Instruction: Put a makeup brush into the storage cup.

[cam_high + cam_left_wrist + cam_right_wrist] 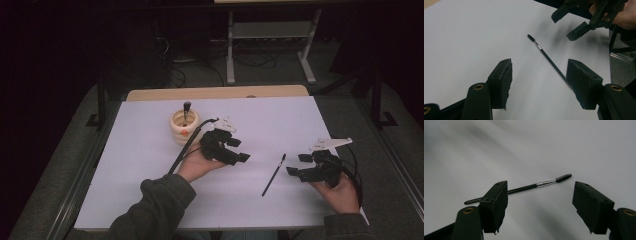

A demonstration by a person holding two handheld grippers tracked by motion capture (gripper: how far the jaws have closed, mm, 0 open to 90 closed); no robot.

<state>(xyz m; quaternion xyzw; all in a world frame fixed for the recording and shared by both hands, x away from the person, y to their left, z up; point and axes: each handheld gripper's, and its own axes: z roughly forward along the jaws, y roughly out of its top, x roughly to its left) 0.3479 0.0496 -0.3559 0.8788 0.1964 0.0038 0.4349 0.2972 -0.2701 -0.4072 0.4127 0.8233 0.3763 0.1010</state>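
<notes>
both forearms wear dark olive-grey sleeves (150, 210) bunched at the cuffs. each hand carries a matt black gripper, the left gripper (239, 151) and right gripper (299, 164), with blocky padded jaws, brass-ringed pivot holes, a pale grey three-cornered plate on top and a black trailing cable (186, 145).

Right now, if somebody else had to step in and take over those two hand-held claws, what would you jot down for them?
Left gripper: open, empty, its jaws aimed toward the thin black spoolie brush.
Right gripper: open, empty, just right of the brush.
Brush: flat on the white table sheet between the grippers, bristle end pointing away from the person, untouched.
Cream round holder: far left of the sheet, one dark-handled brush standing in it.
Done: apparently that one brush is stowed.
Left: probably pick up the lying brush and stand it in the holder.
</notes>
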